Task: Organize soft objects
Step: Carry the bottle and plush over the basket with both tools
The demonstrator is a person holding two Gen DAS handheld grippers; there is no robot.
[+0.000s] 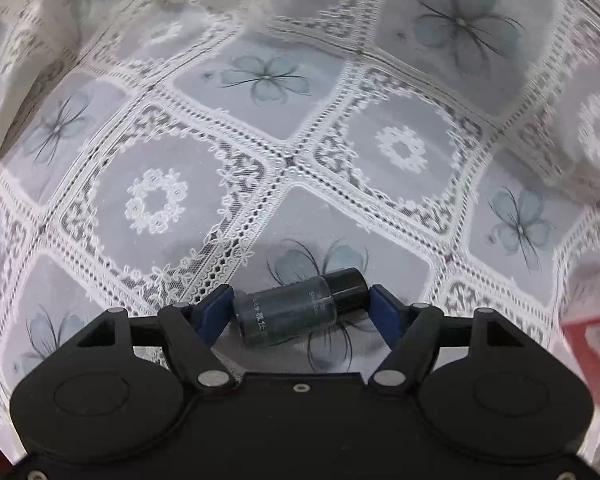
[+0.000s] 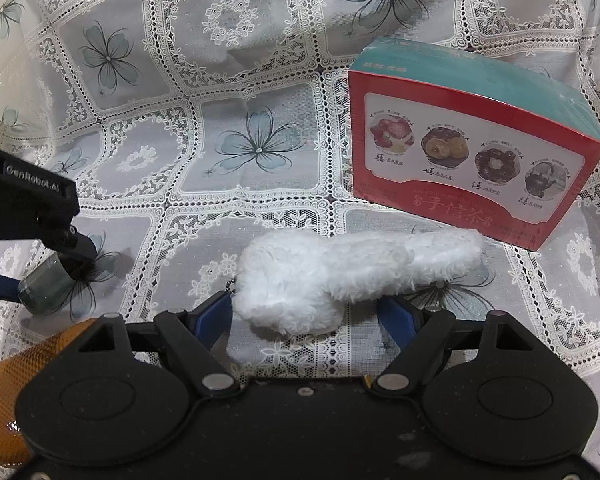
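Between left gripper (image 1: pixel 302 306) pads: dark bottle (image 1: pixel 300 307), clamped.

1. Red box (image 1: pixel 592 360) at 3 o'clock in left wrist view: cut by edge, blurred.
2. Amber object (image 2: pixel 16 392) at 8 o'clock in right wrist view: cut off, unidentifiable.
3. Bottle (image 2: pixel 46 288) cap end hidden behind left gripper (image 2: pixel 40 268).

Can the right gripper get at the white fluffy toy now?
Probably yes. The white fluffy toy lies on the lace tablecloth between the open right gripper fingers; nothing covers it.
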